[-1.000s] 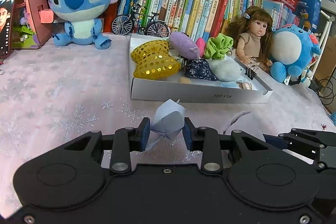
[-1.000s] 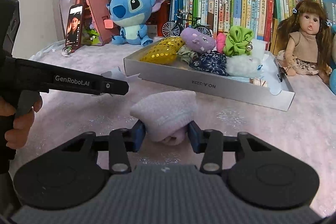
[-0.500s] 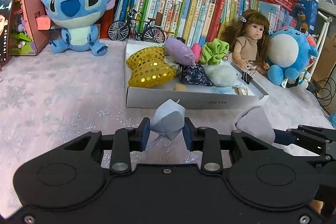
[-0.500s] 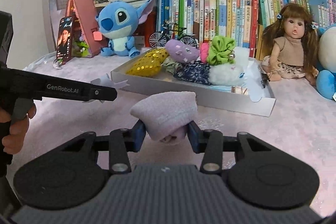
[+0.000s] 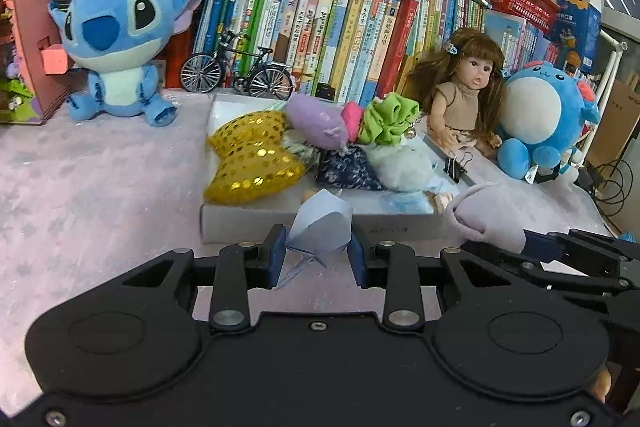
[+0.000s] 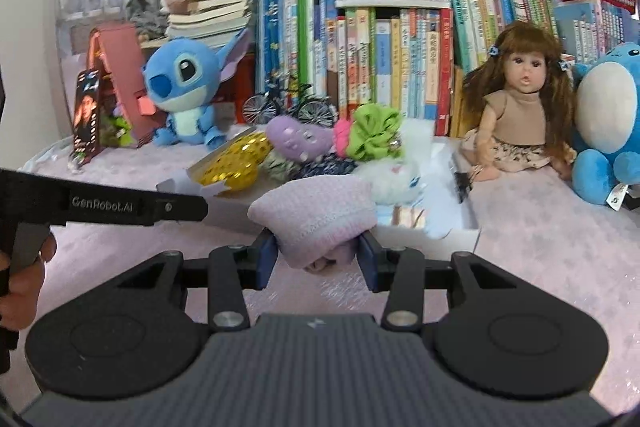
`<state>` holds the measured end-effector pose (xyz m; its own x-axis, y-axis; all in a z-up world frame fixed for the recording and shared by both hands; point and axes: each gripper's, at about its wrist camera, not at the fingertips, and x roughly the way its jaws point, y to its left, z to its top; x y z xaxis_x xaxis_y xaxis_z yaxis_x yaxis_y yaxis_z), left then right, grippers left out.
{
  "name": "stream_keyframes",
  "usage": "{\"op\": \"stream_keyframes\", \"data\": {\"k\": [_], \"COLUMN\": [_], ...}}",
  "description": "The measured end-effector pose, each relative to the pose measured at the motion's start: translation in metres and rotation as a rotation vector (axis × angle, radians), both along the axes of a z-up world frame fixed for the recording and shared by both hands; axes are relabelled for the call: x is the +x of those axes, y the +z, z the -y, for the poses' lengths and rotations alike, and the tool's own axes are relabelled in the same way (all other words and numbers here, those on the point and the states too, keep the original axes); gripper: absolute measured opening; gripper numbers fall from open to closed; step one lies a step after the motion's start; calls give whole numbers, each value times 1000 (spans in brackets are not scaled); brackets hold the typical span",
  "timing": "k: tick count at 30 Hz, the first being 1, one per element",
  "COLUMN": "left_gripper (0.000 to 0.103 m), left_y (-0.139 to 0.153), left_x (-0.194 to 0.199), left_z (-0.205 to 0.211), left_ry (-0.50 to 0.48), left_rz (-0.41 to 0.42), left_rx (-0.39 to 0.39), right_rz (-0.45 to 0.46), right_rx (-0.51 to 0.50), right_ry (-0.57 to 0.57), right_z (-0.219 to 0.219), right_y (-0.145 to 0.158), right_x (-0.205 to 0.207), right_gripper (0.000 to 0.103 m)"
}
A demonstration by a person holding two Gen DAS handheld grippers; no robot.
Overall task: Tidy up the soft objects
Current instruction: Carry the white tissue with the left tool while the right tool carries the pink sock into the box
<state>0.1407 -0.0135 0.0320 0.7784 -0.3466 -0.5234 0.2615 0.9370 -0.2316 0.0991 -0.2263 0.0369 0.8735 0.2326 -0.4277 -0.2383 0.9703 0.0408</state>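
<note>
My left gripper (image 5: 318,257) is shut on a pale blue folded fabric piece (image 5: 320,227), held just in front of the white box (image 5: 240,223). My right gripper (image 6: 316,255) is shut on a rolled pink knit cloth (image 6: 316,211), close to the box's near wall (image 6: 232,215). The box holds a gold sequin heart (image 5: 252,163), a purple plush (image 5: 316,121), a green scrunchie (image 5: 386,119), a navy pouch (image 5: 346,169) and a white fluffy toy (image 5: 404,163). The pink cloth also shows in the left wrist view (image 5: 484,215).
A Stitch plush (image 5: 116,55), a model bicycle (image 5: 236,73), a row of books (image 5: 340,31), a doll (image 5: 466,95) and a blue round plush (image 5: 540,119) line the back. A pink house model (image 6: 116,83) and a phone (image 6: 86,115) stand at left.
Both grippers have risen and moved forward toward the box, each still holding its cloth. The box now appears closer in both views.
</note>
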Motion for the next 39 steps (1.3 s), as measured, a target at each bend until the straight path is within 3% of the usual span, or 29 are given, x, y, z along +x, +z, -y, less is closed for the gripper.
{"op": "stream_keyframes", "data": {"k": [9, 15, 25, 39], "left_gripper": [32, 32, 32, 32], "left_y": [10, 9, -5, -21], "left_x": [34, 55, 87, 98], "left_z": [17, 33, 58, 64], "left_ry": [3, 1, -13, 0], "left_rz": [-17, 6, -23, -45], "left_rx": [-30, 16, 53, 77], "right_rz": [-18, -41, -84, -113], "right_rx": [26, 40, 65, 87], "right_ry": [-92, -143, -146, -148], "right_z": [25, 41, 50, 54], "right_y": [7, 5, -4, -17], "right_x": [34, 56, 82, 92], "right_gripper": [49, 49, 49, 51]}}
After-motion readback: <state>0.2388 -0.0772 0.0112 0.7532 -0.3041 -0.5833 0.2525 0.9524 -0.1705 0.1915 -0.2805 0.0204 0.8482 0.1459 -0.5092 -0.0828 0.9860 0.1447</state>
